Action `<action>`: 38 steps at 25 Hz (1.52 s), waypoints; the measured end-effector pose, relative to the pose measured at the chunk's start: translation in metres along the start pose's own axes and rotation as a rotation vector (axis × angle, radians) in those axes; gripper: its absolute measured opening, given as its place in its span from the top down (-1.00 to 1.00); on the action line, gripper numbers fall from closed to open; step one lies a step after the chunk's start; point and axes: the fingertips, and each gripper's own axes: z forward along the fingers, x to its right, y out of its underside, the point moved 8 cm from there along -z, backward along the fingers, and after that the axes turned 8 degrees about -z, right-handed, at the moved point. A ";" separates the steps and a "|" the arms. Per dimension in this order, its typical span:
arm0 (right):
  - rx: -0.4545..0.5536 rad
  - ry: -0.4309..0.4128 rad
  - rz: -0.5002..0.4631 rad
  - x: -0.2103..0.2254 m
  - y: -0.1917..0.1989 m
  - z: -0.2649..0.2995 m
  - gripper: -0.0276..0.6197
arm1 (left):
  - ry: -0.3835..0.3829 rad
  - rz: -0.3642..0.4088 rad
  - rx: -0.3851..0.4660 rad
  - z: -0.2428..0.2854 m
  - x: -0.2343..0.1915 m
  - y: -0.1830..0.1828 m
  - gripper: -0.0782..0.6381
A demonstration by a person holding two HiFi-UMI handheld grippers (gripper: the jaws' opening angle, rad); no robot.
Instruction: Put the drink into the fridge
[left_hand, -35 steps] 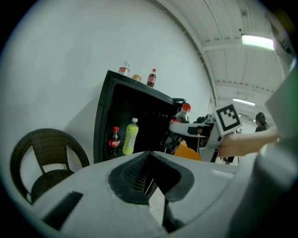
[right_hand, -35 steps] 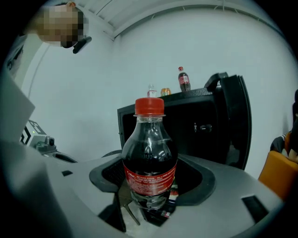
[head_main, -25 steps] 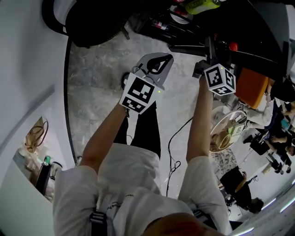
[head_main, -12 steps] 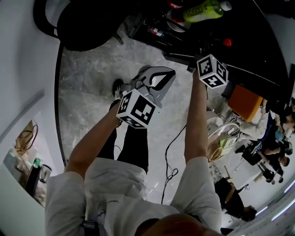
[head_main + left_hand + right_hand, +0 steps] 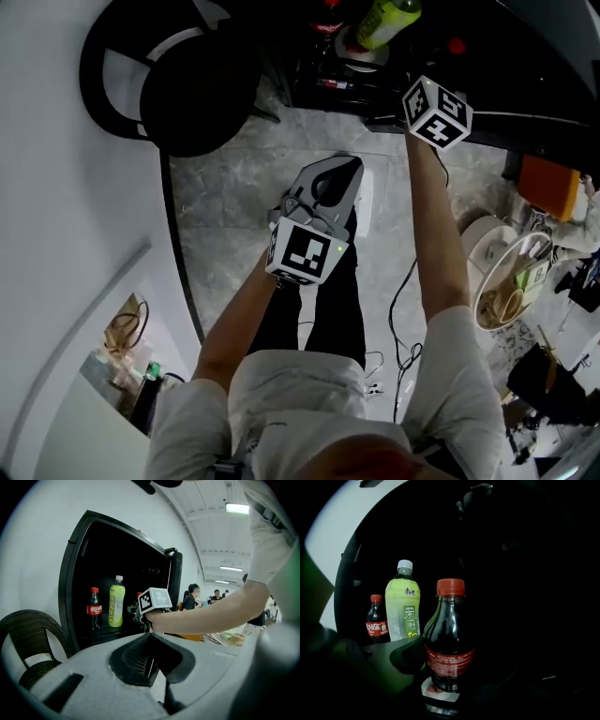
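Black and standing open, the mini fridge (image 5: 291, 75) fills the top of the head view, with a green tea bottle (image 5: 386, 19) inside it. The right gripper (image 5: 424, 101) is stretched into the opening at arm's length. The red cap of its cola bottle (image 5: 457, 45) shows just beyond the marker cube. The left gripper (image 5: 323, 187) hangs lower over the grey stone floor (image 5: 225, 197), well apart from the fridge.

In the left gripper view, the jaws are pressed together with nothing between them. Ahead, the fridge door (image 5: 176, 573) is swung wide. A small cola bottle (image 5: 94, 609) and the green tea bottle stand upright side by side on the shelf (image 5: 112, 630).

In the right gripper view, the jaws clamp the cola bottle low on its body. The bottle is upright, long axis vertical, red cap up and label towards the camera. It sits in the dark fridge mouth, nearer the camera than the other two bottles and to their right. Whether its base touches the shelf cannot be told.
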 end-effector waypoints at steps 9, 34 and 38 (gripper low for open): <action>-0.005 0.009 -0.037 -0.002 0.004 0.020 0.00 | -0.014 -0.029 0.011 0.003 -0.002 0.001 0.76; 0.003 -0.017 -0.050 -0.003 -0.001 0.018 0.00 | -0.029 -0.032 -0.058 -0.037 -0.014 0.032 0.76; -0.002 0.015 -0.061 -0.003 -0.005 0.004 0.00 | -0.031 -0.024 -0.063 -0.043 -0.015 0.030 0.76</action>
